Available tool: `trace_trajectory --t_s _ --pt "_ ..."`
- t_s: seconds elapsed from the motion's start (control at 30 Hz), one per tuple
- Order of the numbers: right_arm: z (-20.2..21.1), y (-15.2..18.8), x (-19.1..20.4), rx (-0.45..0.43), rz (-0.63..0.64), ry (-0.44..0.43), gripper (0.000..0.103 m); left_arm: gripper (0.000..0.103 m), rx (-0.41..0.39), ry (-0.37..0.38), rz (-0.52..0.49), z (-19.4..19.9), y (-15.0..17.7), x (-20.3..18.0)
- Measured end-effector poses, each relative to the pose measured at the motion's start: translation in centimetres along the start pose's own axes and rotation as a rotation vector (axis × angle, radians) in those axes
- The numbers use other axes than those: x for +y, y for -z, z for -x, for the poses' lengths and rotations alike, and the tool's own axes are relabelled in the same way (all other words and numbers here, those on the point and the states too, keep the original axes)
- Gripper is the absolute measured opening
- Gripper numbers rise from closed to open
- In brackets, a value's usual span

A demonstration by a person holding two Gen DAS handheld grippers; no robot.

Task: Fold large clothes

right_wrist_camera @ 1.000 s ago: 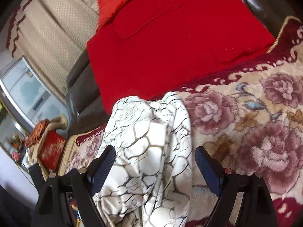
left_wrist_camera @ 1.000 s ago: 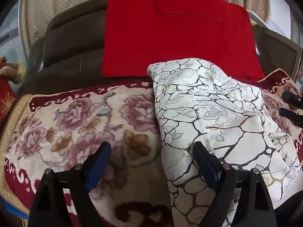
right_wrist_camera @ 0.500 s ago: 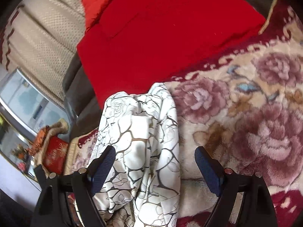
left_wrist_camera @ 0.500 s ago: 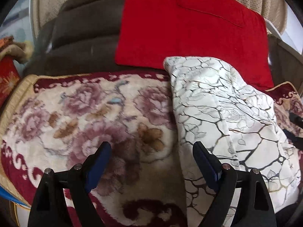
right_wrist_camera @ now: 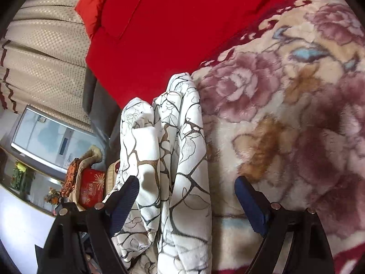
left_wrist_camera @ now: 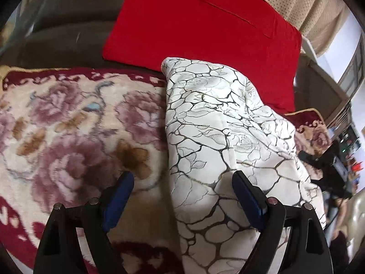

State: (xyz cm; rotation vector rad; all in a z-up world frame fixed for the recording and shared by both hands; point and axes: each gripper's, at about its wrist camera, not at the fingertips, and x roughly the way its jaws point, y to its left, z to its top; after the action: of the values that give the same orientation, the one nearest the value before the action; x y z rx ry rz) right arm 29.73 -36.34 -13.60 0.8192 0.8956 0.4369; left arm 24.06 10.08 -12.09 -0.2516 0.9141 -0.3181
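Observation:
A white garment with a dark branching rose pattern [left_wrist_camera: 219, 137] lies folded into a long strip on a floral plush blanket [left_wrist_camera: 68, 132]. It also shows in the right wrist view [right_wrist_camera: 173, 159], bunched into ridges. My left gripper [left_wrist_camera: 182, 189] is open and empty, just above the strip's near left edge. My right gripper [right_wrist_camera: 187, 194] is open and empty, straddling the strip's near right side. The right gripper also shows at the right edge of the left wrist view [left_wrist_camera: 324, 162].
A red cushion [left_wrist_camera: 200, 27] leans on the dark sofa back [left_wrist_camera: 57, 36] behind the garment. Beige curtains [right_wrist_camera: 45, 52] hang behind. A glass table [right_wrist_camera: 45, 137] with a red box [right_wrist_camera: 91, 189] stands beside the sofa.
Both grippers have swung and tilted, and have come closer to the garment. The garment lies as before, and both grippers stay open.

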Motion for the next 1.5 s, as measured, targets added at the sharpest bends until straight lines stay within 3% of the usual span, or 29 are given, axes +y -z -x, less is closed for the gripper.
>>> trace_trajectory --t_s 0.07,0.13,0.2,0.47,0.6,0.8,0.93,1.1,1.3,1.5 --pt "-0.4 -0.2 -0.1 -0.011 -0.019 -0.021 0.092 0.088 0.02 0.048 0.026 -0.5 -0.1 0.4" --pt "-0.7 -0.4 0.4 0.001 -0.018 -0.107 0.092 0.088 0.05 0.097 0.032 -1.2 -0.2 0.3" --pt "-1.6 -0.3 1.0 0.037 -0.003 -0.161 0.092 0.088 0.042 0.076 0.007 -1.5 0.0 -0.4" --pt "-5.2 0.1 3.6 0.071 0.11 -0.108 0.093 0.09 0.038 0.023 -0.191 -2.1 1.1 -4.6" --pt "-6.2 0.1 4.3 0.075 0.153 -0.086 0.092 0.091 0.043 0.028 -0.184 -2.5 1.0 -4.8" --pt "-7.2 0.9 5.5 0.071 0.262 -0.01 0.079 0.092 0.059 -0.025 -0.219 -3.4 0.5 -6.3" --pt "-7.0 1.1 5.3 0.075 0.286 -0.01 0.074 0.097 0.087 -0.038 -0.21 -3.5 0.5 -5.3" --pt "-6.6 1.3 5.1 0.069 0.304 -0.009 0.072 0.103 0.19 -0.008 -0.057 -5.0 -0.1 -3.4" --pt "-6.1 1.7 4.7 0.055 0.299 -0.011 0.071 0.103 0.172 -0.016 -0.111 -4.8 -0.2 -4.0" --pt "-5.8 1.8 4.4 0.05 0.295 -0.017 0.071 0.103 0.223 0.05 -0.029 -5.7 -0.3 -2.6"
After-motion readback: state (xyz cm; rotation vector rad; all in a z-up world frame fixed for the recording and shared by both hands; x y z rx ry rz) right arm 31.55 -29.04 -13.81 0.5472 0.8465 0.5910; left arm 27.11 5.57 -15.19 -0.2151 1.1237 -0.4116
